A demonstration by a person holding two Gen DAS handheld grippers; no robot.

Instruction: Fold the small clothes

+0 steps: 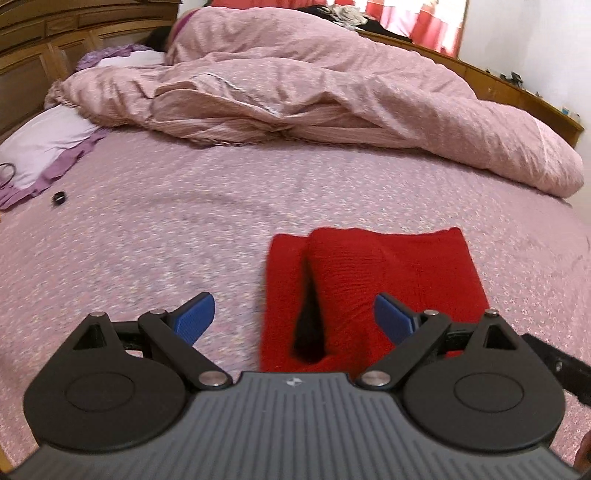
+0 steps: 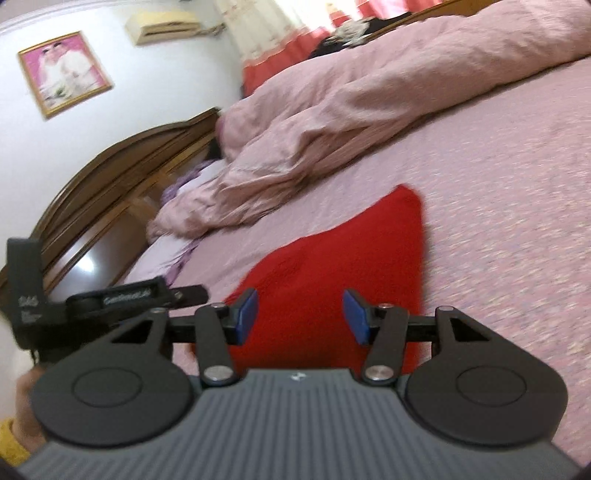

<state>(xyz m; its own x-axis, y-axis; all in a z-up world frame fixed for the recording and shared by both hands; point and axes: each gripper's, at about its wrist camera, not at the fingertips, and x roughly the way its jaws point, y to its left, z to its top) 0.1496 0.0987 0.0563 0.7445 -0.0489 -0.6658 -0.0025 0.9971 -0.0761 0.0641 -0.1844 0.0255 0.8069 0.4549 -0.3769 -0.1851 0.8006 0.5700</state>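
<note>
Left wrist view: the left gripper [image 1: 294, 317] hovers above the bed [image 1: 184, 206] with its blue-padded fingers [image 1: 195, 317] spread wide and holding nothing. The red knit garment [image 1: 373, 291] lies folded on the bed's patterned pink sheet, directly ahead of the gripper and slightly toward its right finger. A rolled or doubled layer sits on top of the garment, with a dark opening at the end nearest the camera. Beyond the garment, a crumpled pink duvet [image 1: 314, 88] is heaped across the far side of the bed. Far left of the garment lie a lilac pillow [image 1: 48, 144] and a small black ring-shaped object [image 1: 58, 198]. A wooden headboard [image 1: 44, 48] stands behind the pillow.

Right wrist view: the right gripper [image 2: 301, 319] hovers over the near edge of the garment [image 2: 332, 258], fingers [image 2: 246, 314] spread apart and gripping nothing. The view is tilted and motion-blurred, so whether the pads touch the fabric cannot be told. The duvet [image 2: 351, 99] lies beyond the garment. To the left of the garment stands the headboard [image 2: 110, 192]; above it, a framed picture [image 2: 63, 72] and an air conditioner [image 2: 162, 26] hang on the white wall.
</note>
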